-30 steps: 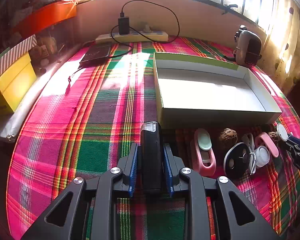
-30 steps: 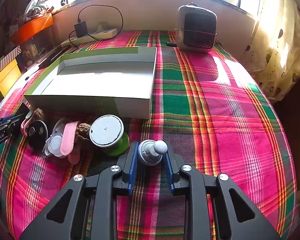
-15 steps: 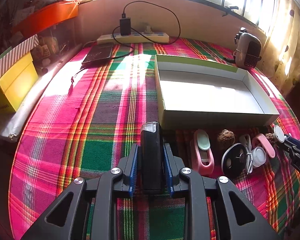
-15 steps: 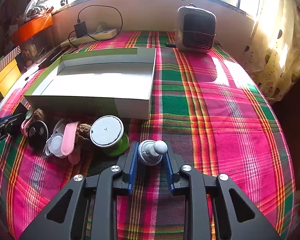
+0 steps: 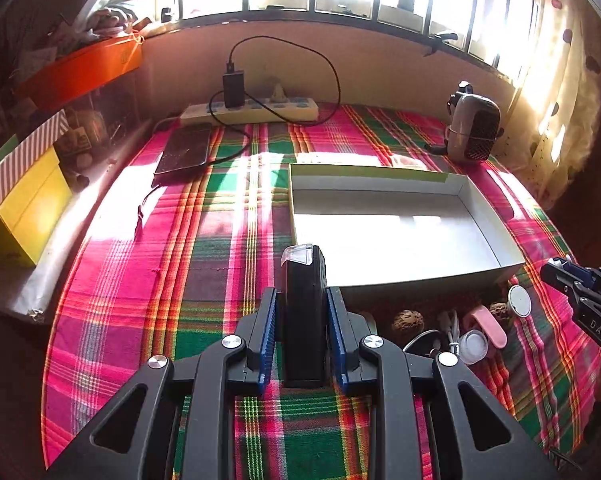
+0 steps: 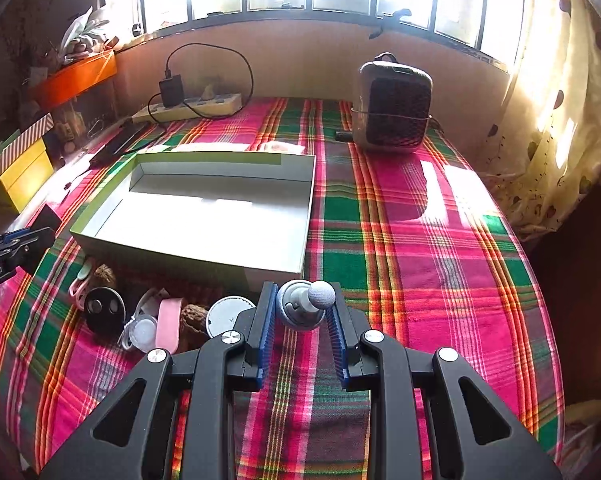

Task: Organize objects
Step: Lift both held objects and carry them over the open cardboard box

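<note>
The left gripper clamps a black oblong device above plaid cloth, wide open cloth to its left. An empty white box sits centre, small clutter along its near edge. The right gripper pinches a grey ball-topped knob; bare cloth lies rightward.

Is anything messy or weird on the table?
Yes. Small things lie jumbled in front of the box: a black disc, a pink strip, a walnut and a white cable, some overlapping. The box is empty.
</note>
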Demonstrator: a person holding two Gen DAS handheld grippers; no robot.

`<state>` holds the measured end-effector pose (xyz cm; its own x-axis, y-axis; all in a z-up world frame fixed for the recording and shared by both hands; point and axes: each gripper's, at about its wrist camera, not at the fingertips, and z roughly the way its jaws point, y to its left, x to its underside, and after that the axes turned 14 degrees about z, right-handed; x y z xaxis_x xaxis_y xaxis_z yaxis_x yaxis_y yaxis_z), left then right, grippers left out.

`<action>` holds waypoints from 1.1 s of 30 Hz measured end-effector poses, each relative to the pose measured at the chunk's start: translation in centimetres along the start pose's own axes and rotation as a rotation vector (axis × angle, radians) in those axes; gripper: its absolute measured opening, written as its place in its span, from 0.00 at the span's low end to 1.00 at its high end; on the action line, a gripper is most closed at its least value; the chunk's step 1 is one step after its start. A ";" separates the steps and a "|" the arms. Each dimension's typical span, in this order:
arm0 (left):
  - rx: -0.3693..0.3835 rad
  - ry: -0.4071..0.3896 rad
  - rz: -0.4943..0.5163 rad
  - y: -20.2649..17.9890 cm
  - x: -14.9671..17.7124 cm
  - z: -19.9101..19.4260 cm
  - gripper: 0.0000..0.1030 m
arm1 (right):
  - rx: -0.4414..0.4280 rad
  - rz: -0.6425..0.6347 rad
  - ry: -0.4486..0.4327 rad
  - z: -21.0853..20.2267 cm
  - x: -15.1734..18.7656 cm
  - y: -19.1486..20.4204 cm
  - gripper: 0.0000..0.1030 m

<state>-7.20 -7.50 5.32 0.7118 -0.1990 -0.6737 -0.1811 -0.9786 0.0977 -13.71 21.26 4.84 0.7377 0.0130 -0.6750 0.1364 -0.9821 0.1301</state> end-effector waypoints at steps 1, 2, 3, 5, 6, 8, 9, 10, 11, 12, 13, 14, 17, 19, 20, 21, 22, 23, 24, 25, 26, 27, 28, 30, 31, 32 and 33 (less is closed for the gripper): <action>0.002 -0.004 0.008 -0.1 -0.4 0.1 0.21 | -0.004 -0.009 -0.006 -0.1 -0.4 0.3 0.25; 0.004 -0.004 0.016 -0.2 -0.8 0.2 0.21 | -0.013 -0.015 -0.009 -0.2 -0.8 0.5 0.25; 0.010 -0.005 0.022 -0.4 -1.2 0.3 0.21 | -0.022 -0.017 -0.009 -0.1 -1.2 0.7 0.25; 0.028 -0.010 0.031 -0.6 -2.0 0.6 0.21 | -0.030 -0.027 -0.013 0.0 -2.0 1.2 0.25; 0.036 -0.012 0.032 -0.7 -2.4 0.8 0.21 | -0.034 -0.032 -0.015 0.2 -2.3 1.4 0.25; 0.053 -0.017 0.037 -0.9 -3.2 1.2 0.21 | -0.041 -0.038 -0.015 0.6 -3.0 1.8 0.25; 0.059 -0.015 0.038 -1.0 -3.6 1.5 0.21 | -0.048 -0.038 -0.014 0.9 -3.4 2.0 0.25; 0.064 -0.013 0.042 -1.0 -3.9 1.8 0.21 | -0.054 -0.038 -0.010 1.2 -3.8 2.2 0.25; 0.070 -0.012 0.046 -1.2 -4.4 2.1 0.21 | -0.057 -0.037 -0.006 1.5 -4.2 2.3 0.25; 0.074 -0.009 0.046 -1.2 -4.8 2.5 0.21 | -0.060 -0.036 -0.005 1.9 -4.6 2.4 0.25; 0.081 -0.007 0.054 -1.3 -5.1 2.8 0.21 | -0.062 -0.035 -0.004 2.2 -5.0 2.6 0.25; 0.088 -0.009 0.059 -1.5 -5.5 3.1 0.21 | -0.062 -0.034 -0.001 2.6 -5.4 2.7 0.25; 0.098 0.001 0.075 -1.8 -6.6 4.5 0.21 | -0.071 -0.039 0.007 3.7 -6.5 3.0 0.25; 0.102 0.016 0.079 -2.0 -7.1 5.5 0.21 | -0.078 -0.046 0.018 4.8 -7.0 3.4 0.25; 0.105 0.020 0.084 -2.1 -7.4 6.1 0.21 | -0.077 -0.049 0.026 5.4 -7.2 3.6 0.25; 0.106 0.025 0.085 -2.2 -7.7 6.6 0.21 | -0.074 -0.052 0.033 6.0 -7.4 3.8 0.25; 0.108 0.031 0.090 -2.3 -7.9 7.2 0.21 | -0.071 -0.056 0.039 6.6 -7.6 4.0 0.25; 0.112 0.037 0.095 -2.3 -8.1 7.7 0.21 | -0.070 -0.057 0.049 7.2 -7.7 4.1 0.25; 0.111 0.048 0.095 -2.3 -8.2 8.3 0.21 | -0.070 -0.056 0.057 7.8 -7.9 4.2 0.25; 0.111 0.059 0.096 -2.3 -8.4 8.8 0.21 | -0.069 -0.056 0.066 8.3 -8.1 4.2 0.25; 0.115 0.064 0.095 -2.3 -8.5 9.3 0.21 | -0.068 -0.056 0.073 8.8 -8.2 4.3 0.25; 0.118 0.067 0.090 -2.3 -8.6 9.7 0.21 | -0.068 -0.057 0.080 9.3 -8.3 4.4 0.25; 0.121 0.069 0.088 -2.3 -8.8 10.0 0.21 | -0.068 -0.060 0.085 9.7 -8.4 4.4 0.25; 0.123 0.078 0.092 -2.3 -9.0 10.8 0.21 | -0.066 -0.071 0.096 10.6 -8.5 4.6 0.25; 0.122 0.087 0.098 -2.4 -9.1 11.2 0.21 | -0.062 -0.076 0.103 11.0 -8.5 4.7 0.25; 0.120 0.090 0.101 -2.4 -9.2 11.5 0.21 | -0.058 -0.078 0.110 11.4 -8.5 4.7 0.25; 0.118 0.092 0.103 -2.4 -9.2 11.7 0.21 | -0.055 -0.079 0.115 11.7 -8.6 4.7 0.25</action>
<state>-21.26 -2.68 2.72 0.7436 -0.3069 -0.5941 -0.3305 -0.9410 0.0724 -27.12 14.31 2.74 0.7936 0.1148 -0.5975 0.2313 -0.9652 0.1217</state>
